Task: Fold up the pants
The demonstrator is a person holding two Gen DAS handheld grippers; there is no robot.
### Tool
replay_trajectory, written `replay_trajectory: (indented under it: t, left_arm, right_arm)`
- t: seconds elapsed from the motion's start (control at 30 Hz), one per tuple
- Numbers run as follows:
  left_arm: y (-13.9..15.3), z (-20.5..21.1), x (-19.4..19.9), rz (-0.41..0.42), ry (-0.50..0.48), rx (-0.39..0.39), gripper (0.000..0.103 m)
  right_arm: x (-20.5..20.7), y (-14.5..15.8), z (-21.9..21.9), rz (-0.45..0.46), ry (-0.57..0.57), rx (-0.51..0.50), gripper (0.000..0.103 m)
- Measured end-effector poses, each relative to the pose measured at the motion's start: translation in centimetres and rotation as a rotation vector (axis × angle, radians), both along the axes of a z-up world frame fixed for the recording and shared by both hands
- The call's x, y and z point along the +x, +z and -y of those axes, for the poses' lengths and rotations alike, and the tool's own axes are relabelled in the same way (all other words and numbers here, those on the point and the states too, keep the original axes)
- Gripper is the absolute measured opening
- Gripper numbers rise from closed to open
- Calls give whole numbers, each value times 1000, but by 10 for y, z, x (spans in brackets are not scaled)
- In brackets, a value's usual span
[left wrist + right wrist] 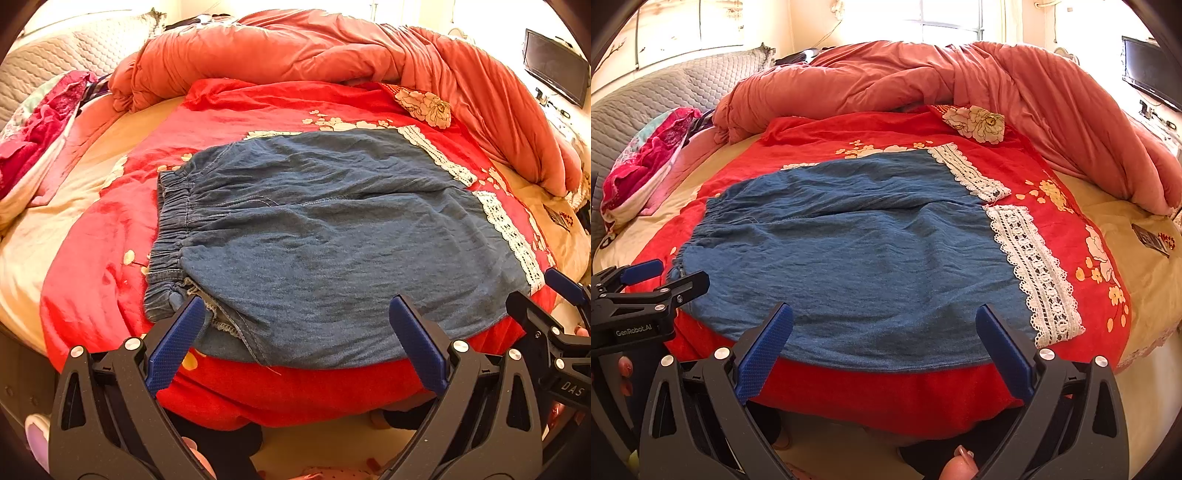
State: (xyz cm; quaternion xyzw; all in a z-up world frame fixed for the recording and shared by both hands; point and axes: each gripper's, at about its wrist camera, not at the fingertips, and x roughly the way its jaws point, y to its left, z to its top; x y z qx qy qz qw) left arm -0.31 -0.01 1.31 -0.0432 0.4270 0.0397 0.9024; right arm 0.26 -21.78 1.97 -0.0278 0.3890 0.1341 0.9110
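Observation:
Blue denim pants with white lace hems lie flat on a red floral blanket, elastic waistband to the left, legs to the right. They also show in the right wrist view, lace hems at right. My left gripper is open and empty, just above the near edge of the pants by the waistband corner. My right gripper is open and empty over the near edge of the lower leg. Each gripper shows at the other view's edge: right, left.
A bunched salmon duvet lies across the far side of the bed. A pink patterned cloth pile sits at the left. A small dark object lies on the beige sheet at right. A monitor stands far right. The bed's near edge drops to the floor.

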Motion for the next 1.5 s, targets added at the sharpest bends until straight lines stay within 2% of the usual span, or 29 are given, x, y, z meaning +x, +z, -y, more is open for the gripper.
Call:
replay_trajectory:
  t: [0.8,1.17,1.5]
  left_arm:
    - [-5,-21,15,-17,28,-30,94]
    - [-7,-71,48,-37,96,-56,94]
    - [-21,-147,108,-74,195,-37,94]
  right_arm:
    - [29,-2,-22,-14,38,1,99]
    - [91,-1,-60,-58,151,40,99]
    - [175,1,-109,-90,287,53,99]
